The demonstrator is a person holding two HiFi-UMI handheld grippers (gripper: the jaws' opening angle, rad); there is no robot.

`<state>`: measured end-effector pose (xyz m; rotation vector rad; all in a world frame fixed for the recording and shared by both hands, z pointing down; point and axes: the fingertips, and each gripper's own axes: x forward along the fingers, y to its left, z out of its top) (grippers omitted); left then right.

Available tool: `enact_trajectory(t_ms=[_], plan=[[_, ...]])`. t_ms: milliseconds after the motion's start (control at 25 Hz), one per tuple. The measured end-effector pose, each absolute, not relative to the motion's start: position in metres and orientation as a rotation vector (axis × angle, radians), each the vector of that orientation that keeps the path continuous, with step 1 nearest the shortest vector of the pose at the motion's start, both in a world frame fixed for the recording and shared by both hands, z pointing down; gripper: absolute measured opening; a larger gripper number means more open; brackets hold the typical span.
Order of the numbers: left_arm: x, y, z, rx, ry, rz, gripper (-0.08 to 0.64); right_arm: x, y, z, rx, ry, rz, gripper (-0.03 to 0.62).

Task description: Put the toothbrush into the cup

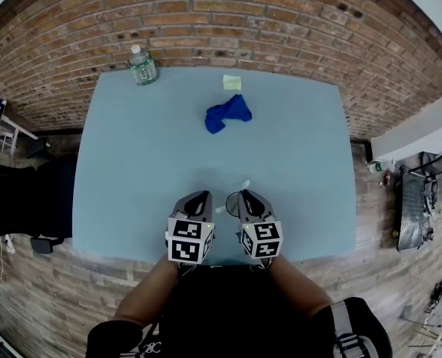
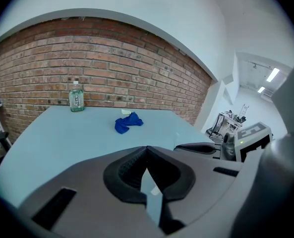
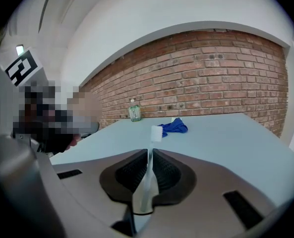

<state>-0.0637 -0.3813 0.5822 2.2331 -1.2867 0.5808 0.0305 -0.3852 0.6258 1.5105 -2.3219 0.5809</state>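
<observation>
A white toothbrush [image 3: 147, 175] stands between the jaws of my right gripper [image 3: 150, 150], which is shut on its handle; the brush head [image 3: 156, 133] sticks out past the jaw tips. In the head view the right gripper [image 1: 244, 194] hovers over the table's near edge, with the brush head [image 1: 244, 184] pointing away from me. My left gripper [image 1: 202, 195] is close beside it on the left. Its jaws [image 2: 147, 148] meet at the tips and I see nothing held between them. No cup shows in any view.
A crumpled blue cloth [image 1: 227, 114] lies at the far middle of the light-blue table [image 1: 131, 170], with a yellow note [image 1: 232, 82] behind it. A clear water bottle [image 1: 142, 66] stands at the far left corner by the brick wall.
</observation>
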Motion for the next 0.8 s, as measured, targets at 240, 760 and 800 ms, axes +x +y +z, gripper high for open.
enact_trajectory(t_ms=[240, 760, 800], plan=[[-0.061, -0.384, 0.574, 2.259, -1.289, 0.577, 0.006, 0.035, -0.383, 0.606, 1.554, -2.356, 0.556, 0.023], [-0.043, -0.388, 0.525, 2.375, -1.298, 0.484, 0.006, 0.064, -0.387, 0.471, 1.765, -2.554, 0.382, 0.015], [-0.041, -0.389, 0.518, 2.392, -1.301, 0.471, 0.006, 0.066, -0.389, 0.462, 1.779, -2.562, 0.376, 0.015]])
